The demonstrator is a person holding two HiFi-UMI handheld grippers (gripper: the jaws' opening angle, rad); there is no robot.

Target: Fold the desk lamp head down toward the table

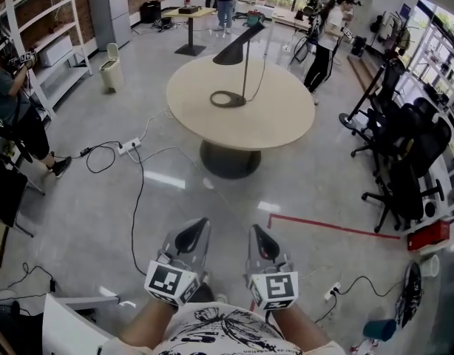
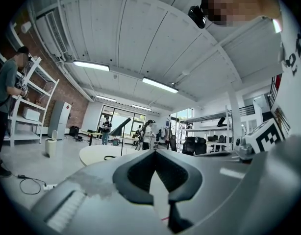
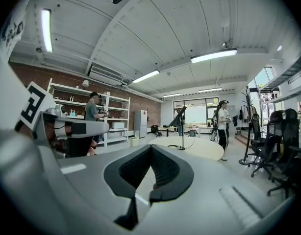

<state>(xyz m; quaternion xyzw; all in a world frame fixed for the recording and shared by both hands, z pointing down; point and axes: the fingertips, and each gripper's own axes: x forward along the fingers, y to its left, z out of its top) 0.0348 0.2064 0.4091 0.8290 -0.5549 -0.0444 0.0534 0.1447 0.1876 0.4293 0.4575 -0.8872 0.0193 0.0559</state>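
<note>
A black desk lamp [image 1: 239, 46] stands on the round beige table [image 1: 282, 120] across the room. Its cone head is raised and tilted on a thin stem above a ring base [image 1: 225, 99]. Both grippers are held low, close to my body and far from the table. The left gripper [image 1: 190, 237] and right gripper [image 1: 262, 241] are shut, with nothing between the jaws. In the left gripper view the lamp [image 2: 120, 126] and table [image 2: 99, 153] are small and distant beyond the left gripper [image 2: 154, 151]. The right gripper view shows the lamp [image 3: 179, 117] and table [image 3: 202, 147] past the right gripper [image 3: 151, 146].
Cables and a power strip [image 1: 129, 146] cross the floor left of the table. Black office chairs [image 1: 404, 161] stand at the right, near a red tape line [image 1: 330, 226]. A bin [image 1: 111, 66], shelving [image 1: 49, 43] and several people ring the room.
</note>
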